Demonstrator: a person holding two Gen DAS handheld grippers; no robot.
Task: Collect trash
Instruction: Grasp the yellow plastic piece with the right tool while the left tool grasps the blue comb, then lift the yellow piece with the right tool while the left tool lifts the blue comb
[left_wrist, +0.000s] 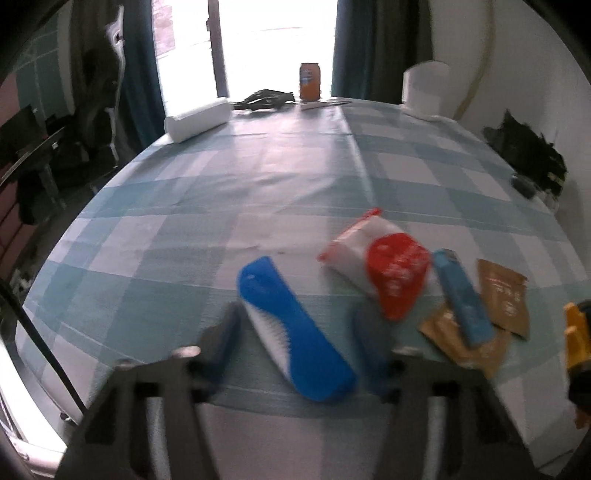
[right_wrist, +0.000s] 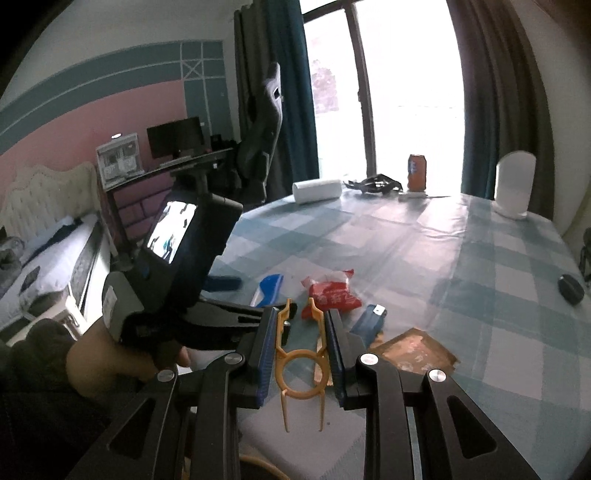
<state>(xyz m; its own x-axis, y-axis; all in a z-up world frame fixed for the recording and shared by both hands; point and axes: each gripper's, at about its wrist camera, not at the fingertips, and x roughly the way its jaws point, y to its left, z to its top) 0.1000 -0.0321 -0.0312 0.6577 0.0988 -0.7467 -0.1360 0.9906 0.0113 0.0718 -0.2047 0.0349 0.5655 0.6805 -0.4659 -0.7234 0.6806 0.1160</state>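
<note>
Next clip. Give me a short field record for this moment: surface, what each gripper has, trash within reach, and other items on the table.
surface: table with checked cloth
left gripper: jaws around the blue brush, contact too blurred to tell
right gripper: shut on yellow plastic clip
trash nearby: red-and-white packet, blue wrapper, brown sachets
far edge: orange can, paper roll lying down, white upright roll

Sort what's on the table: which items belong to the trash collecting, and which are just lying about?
Job: blue brush between the left gripper fingers; yellow clip held by the right gripper; red-white packet; blue wrapper; brown sachets.

Likely lying about: orange can; paper roll; white container.
</note>
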